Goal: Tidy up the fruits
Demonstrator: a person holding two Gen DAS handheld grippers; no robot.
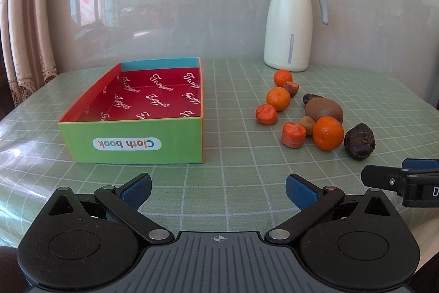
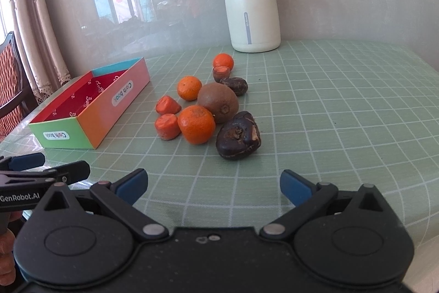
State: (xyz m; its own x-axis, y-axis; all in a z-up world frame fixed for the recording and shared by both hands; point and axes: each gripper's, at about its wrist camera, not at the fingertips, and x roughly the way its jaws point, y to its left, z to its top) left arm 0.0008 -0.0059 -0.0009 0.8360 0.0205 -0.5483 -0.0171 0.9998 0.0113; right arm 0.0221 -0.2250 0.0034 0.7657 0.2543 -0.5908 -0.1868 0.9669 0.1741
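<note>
A colourful open box (image 1: 131, 140) (image 2: 90, 122) with a red printed inside stands empty on the left of the table. To its right lies a cluster of fruit: three mandarins, nearest one (image 1: 328, 133) (image 2: 196, 124), a brown kiwi (image 1: 323, 109) (image 2: 218, 102), several carrot chunks (image 1: 293, 134) (image 2: 167, 126), and dark water chestnuts (image 1: 359, 141) (image 2: 238, 139). My left gripper (image 1: 218, 188) hovers open in front of the box with nothing between its fingers. My right gripper (image 2: 212, 184) is open just before the nearest dark chestnut, also holding nothing.
A cream and grey thermos jug (image 1: 290, 24) (image 2: 251, 2) stands at the back by the wall. The table wears a green checked cloth (image 1: 233, 155) (image 2: 343, 114). A curtain (image 1: 24, 18) and a chair (image 2: 11, 78) are at the left.
</note>
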